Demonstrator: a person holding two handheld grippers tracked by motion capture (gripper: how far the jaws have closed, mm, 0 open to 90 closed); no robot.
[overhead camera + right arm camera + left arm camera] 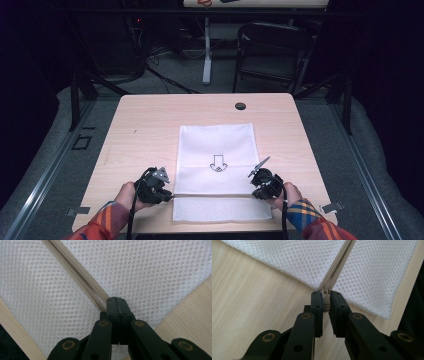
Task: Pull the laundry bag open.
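Observation:
A white mesh bag (216, 145) lies flat on the wooden table (145, 125), with a small black drawing (218, 163) on it. A beige zipper (338, 263) runs across it near the front edge. My left gripper (170, 195) sits at the bag's left edge, shut on the zipper pull (326, 303), which shows between its fingertips (317, 298). My right gripper (255, 193) is at the bag's right side. Its jaws are pressed together on the zipper's end (100, 302), pinching the mesh (150, 277) there.
A black round grommet (240, 106) is set in the table near its far edge. Beyond the table stand a dark folding chair (272, 50) and a white table leg (207, 50), with cables on the floor. Bare wood lies left and right of the bag.

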